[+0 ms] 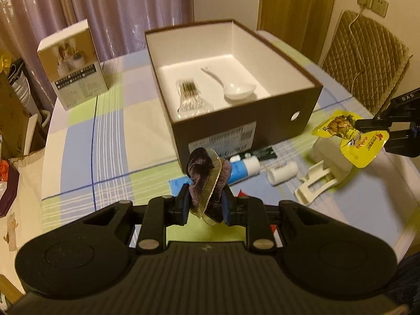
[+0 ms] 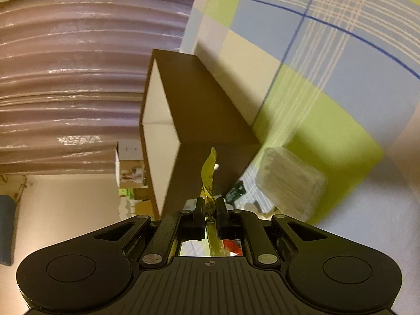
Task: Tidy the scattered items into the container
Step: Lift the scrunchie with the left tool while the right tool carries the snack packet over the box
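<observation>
Mauve curtains [image 1: 105, 8] behind plaid-clothed table [image 1: 105, 136], quilted chair [image 1: 367, 60]

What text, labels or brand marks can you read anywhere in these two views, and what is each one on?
"DAS": white letters on the right gripper, cut off at the picture's edge.
Yellow pouch in that gripper: pineapple picture, red print too blurred to read.
Shipping label on the brown box: barcode and print too small.
White carton: dark text strips unreadable.
Blue tube: no legible print.

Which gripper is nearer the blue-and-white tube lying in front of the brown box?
Left. The left gripper, jaws shut on a dark velvet scrunchie, hangs just before the tube. The right gripper, holding a yellow pineapple sachet, is off to the tube's right.
</observation>
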Demonstrator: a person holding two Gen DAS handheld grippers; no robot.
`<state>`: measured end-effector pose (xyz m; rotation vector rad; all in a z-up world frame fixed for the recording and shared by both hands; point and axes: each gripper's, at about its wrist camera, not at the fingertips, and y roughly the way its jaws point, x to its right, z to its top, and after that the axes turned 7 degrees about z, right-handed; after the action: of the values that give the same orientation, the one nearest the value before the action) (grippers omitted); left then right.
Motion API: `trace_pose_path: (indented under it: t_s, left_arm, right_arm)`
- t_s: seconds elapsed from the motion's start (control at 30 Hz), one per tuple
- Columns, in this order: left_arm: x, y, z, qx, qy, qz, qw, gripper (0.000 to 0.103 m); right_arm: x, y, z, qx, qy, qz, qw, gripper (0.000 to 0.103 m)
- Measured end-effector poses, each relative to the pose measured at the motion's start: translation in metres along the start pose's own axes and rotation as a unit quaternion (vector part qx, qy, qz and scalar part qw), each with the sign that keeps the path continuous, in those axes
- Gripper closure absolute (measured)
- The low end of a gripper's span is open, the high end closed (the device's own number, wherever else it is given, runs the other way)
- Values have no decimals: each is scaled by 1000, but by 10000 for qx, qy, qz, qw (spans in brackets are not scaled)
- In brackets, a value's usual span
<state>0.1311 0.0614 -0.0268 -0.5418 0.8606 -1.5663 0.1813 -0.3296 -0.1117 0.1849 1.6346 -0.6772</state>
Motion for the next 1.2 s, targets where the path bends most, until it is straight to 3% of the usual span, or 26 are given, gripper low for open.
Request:
trace_pose_path:
  t_s: [0.57, 0.93, 1.2]
  left_arm:
    - [9, -12, 42, 490, 100, -181, 9986, 83]
    - [4, 9, 93, 707, 306, -256, 9967, 83]
    - [5, 41, 126, 667, 397, -296, 9965, 83]
  right_arm:
    - [-51, 4, 36, 228, -430, 593, 9971, 93]
    - [-89, 63, 55, 9, -719, 799, 9942, 93]
    - [-104, 111, 71, -304, -1025, 558, 9927, 93]
